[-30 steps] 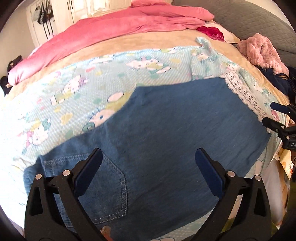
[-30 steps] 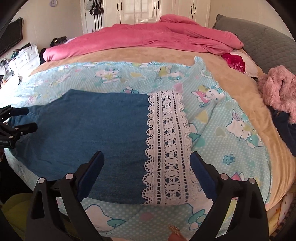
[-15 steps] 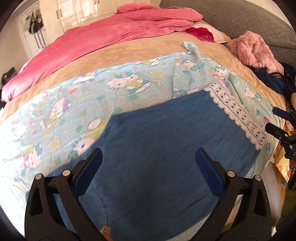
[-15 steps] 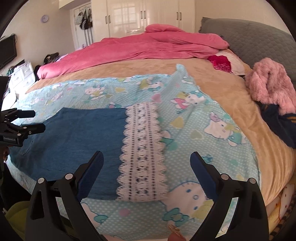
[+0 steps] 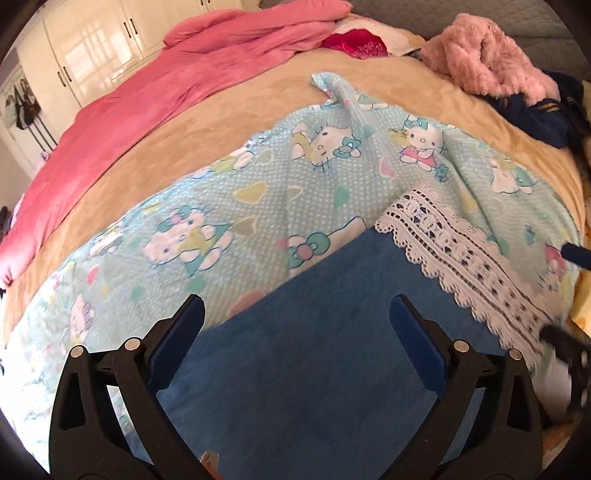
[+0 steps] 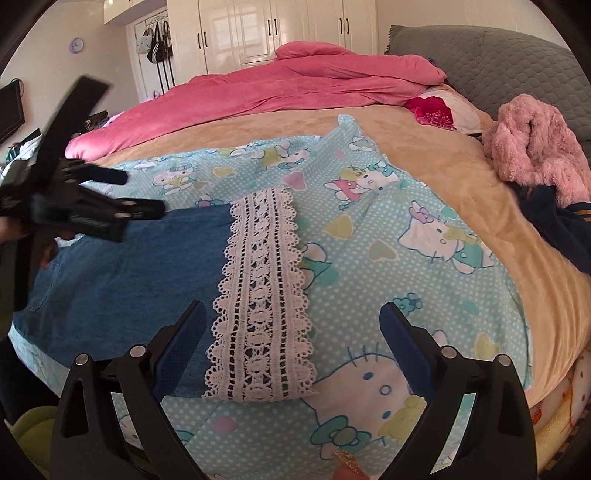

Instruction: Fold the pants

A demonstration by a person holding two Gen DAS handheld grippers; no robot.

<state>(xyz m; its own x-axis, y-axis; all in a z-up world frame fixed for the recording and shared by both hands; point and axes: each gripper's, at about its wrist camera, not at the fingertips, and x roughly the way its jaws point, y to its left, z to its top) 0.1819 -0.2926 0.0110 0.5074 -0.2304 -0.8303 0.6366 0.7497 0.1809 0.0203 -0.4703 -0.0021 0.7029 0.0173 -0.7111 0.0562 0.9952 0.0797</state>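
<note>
Blue denim pants (image 5: 325,350) with a white lace hem (image 5: 469,258) lie flat on the light-blue cartoon-print sheet (image 5: 258,192). My left gripper (image 5: 295,332) is open and empty, hovering above the denim. My right gripper (image 6: 291,336) is open and empty above the lace hem (image 6: 262,295), with the denim (image 6: 129,273) stretching to its left. The left gripper also shows in the right wrist view (image 6: 122,195), above the denim's far end. The right gripper's fingertips show blurred at the right edge of the left wrist view (image 5: 569,295).
A pink duvet (image 6: 295,88) lies across the far side of the bed. A fluffy pink garment (image 6: 535,144) and dark navy clothing (image 6: 554,221) sit at the right. A grey headboard (image 6: 498,55) stands behind. White wardrobes (image 6: 258,33) line the back wall. The bed edge runs near me.
Both grippers have lifted and pulled back from the pants, staying open. The left one has swung right, so the pocket end has left its view and the lace hem looms larger.
</note>
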